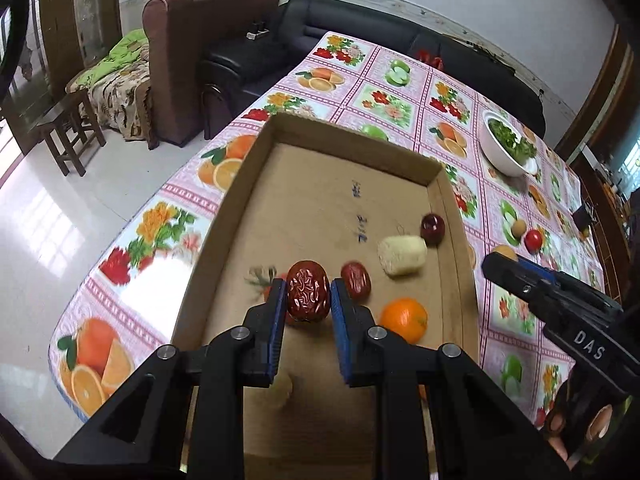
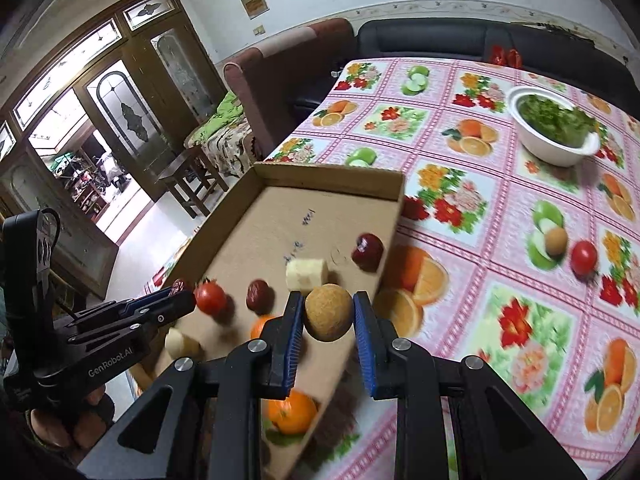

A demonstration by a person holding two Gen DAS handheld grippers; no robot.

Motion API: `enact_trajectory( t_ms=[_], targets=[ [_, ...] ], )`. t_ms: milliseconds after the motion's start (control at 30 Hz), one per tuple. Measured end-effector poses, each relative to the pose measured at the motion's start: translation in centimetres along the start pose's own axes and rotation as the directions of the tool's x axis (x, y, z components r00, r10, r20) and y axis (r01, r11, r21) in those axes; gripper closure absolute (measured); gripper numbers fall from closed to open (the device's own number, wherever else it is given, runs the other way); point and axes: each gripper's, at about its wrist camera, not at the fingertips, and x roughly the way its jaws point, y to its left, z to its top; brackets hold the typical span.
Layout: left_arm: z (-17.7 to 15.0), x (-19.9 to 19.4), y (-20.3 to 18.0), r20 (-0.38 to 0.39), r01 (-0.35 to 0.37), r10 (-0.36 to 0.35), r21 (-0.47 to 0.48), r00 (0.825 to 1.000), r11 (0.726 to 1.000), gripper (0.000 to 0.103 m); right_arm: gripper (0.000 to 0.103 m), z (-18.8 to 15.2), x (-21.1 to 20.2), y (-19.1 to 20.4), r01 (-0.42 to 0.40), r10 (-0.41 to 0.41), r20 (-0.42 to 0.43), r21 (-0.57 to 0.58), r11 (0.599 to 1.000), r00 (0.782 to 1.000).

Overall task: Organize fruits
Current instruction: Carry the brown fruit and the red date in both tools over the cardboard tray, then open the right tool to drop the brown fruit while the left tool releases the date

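My left gripper is shut on a wrinkled red date, held over the near part of a shallow cardboard tray. My right gripper is shut on a round brown longan above the tray's right wall. Each gripper shows in the other's view: the right gripper and the left gripper. In the tray lie another date, a banana piece, a dark red fruit, an orange and a tomato. A second orange lies under my right fingers.
On the fruit-print tablecloth, right of the tray, lie a loose longan and a cherry tomato. A white bowl of greens stands at the far right. Sofas and a wooden stool stand beyond the table's left edge.
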Motion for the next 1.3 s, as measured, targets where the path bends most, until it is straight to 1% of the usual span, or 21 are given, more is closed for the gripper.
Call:
enact_trajectory(
  t_ms=[200,400,567,733,900,1100,1167,1300],
  targets=[
    [2.1,1.7,-0.1,-0.012,-0.037,0.037,0.038,0.999,0.999,0.083,0.078,2.2,2.9,1.0,-0.003,0.003,-0.023,-0.016,1.000,1.000],
    [4.5,3.9,0.2,-0.053,-0.045,0.047,0.045,0.997,0.998,0.083,0.078,4.7,7.0,1.7,0.007,-0.010,-0.069,-0.041,0.999,0.998],
    [5.3,5.9,0.0,-0.099,-0.048,0.052,0.041,0.994,0.998,0.083,0.078,6.0,9.9,2.2,0.003,-0.010,-0.110,-0.056,0.998,0.994],
    [5.2,7.4,0.1,-0.146,-0.051,0.054,0.030,0.988,0.998,0.083,0.078,6.3,11.5,2.3,0.002,-0.012,-0.135,-0.073,0.997,0.991],
    [4.9,8.1,0.0,-0.166,-0.058,0.061,0.023,0.984,0.998,0.083,0.078,6.2,12.4,2.2,0.007,-0.019,-0.155,-0.080,0.997,0.988],
    [4.8,8.2,-0.2,-0.169,-0.065,0.067,0.020,0.983,0.998,0.083,0.077,6.2,12.9,2.4,0.005,-0.022,-0.174,-0.097,0.995,0.984],
    [4.8,8.2,-0.1,-0.167,-0.067,0.069,0.017,0.984,0.998,0.083,0.075,6.1,13.1,2.5,0.007,-0.025,-0.183,-0.101,0.995,0.983],
    [4.8,8.1,0.0,-0.169,-0.073,0.074,0.007,0.983,0.997,0.082,0.075,6.2,13.0,2.4,0.018,-0.036,-0.179,-0.101,0.995,0.983]
  ],
)
